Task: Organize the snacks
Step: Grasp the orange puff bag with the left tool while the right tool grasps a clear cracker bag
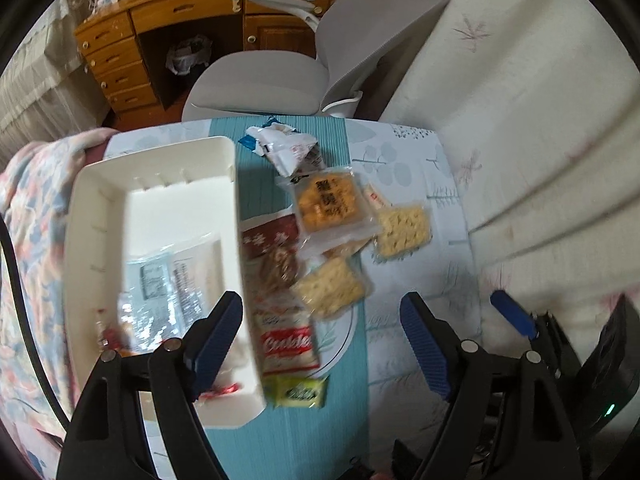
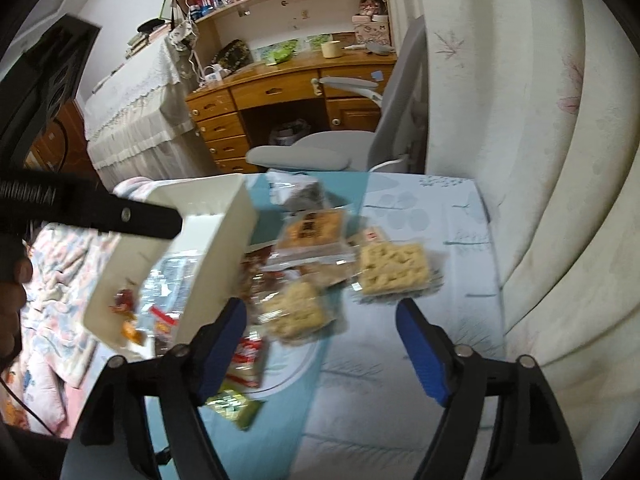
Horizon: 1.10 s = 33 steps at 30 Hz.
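Observation:
A white plastic bin (image 1: 100,208) sits on the left of the small table, with clear wrappers and red candies (image 1: 108,338) inside; it also shows in the right wrist view (image 2: 216,264). Beside it lies a pile of snack packets: an orange cracker pack (image 1: 330,200), two pale cracker packs (image 1: 402,230) (image 1: 330,286), a brown packet (image 1: 276,254), a red-and-white packet (image 1: 286,344) and a green packet (image 1: 296,392). My left gripper (image 1: 322,344) is open above the pile, its left finger over the bin's rim. My right gripper (image 2: 322,348) is open above the packets.
The table has a teal and pale leaf-print cloth (image 1: 400,344). A grey office chair (image 1: 272,76) and wooden desk (image 1: 192,12) stand behind it. A white floral sofa (image 1: 520,120) runs along the right. A floral blanket (image 1: 28,240) lies left.

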Motion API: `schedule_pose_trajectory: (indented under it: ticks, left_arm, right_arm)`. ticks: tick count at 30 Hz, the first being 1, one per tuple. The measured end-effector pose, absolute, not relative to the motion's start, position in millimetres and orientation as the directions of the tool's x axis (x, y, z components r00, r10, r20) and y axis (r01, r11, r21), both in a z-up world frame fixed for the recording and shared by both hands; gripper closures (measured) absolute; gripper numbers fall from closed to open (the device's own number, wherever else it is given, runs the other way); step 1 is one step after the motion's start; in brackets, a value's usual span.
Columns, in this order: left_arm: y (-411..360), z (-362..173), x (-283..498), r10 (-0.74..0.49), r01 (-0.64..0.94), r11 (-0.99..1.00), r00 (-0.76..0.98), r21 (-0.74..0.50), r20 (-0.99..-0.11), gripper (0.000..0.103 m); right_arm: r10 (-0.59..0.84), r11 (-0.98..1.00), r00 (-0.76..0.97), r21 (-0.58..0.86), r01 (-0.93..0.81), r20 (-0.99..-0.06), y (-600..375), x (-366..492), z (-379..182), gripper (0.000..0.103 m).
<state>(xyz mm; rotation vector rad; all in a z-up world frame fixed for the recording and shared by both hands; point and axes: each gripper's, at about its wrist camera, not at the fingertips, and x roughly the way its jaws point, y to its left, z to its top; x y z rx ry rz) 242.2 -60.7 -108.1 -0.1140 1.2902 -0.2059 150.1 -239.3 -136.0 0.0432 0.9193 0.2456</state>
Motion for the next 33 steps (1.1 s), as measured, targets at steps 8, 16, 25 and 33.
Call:
schedule_pose_trajectory:
  ticks: [8,16,25,33]
  left_arm:
    - [-89.3,-144.6,297.9,-0.177,0.0,0.984,0.18,-0.18,-0.968,0.021]
    - [-113.3,-193.0,343.9,-0.133,-0.05,0.989,0.082,-0.137,-0.988,0.02]
    - [-124.8,-249.0,369.2,-0.082,-0.07,0.994,-0.015,-0.08,-0.997,0.02]
    - [-137.1,-278.9,383.9,-0.017,-0.027,1.0,-0.039,-0.016,-0.999,0.013]
  right_arm:
    - [0.205,0.978,0.554,0.147,-0.149,-0.807,-272.8,191.9,-172.3,0.022]
    - [0.219,0.975,0.515,0.174,-0.135,-0.829,-286.3,229.0,-217.0,0.022]
    - [0.191,0.979,0.518,0.121,-0.167,-0.834,-275.5,243.9,-255.7,0.022]
    - [0.166,0.977,0.566,0.057,-0.206,-0.807,-267.7,249.1,-268.5,0.017]
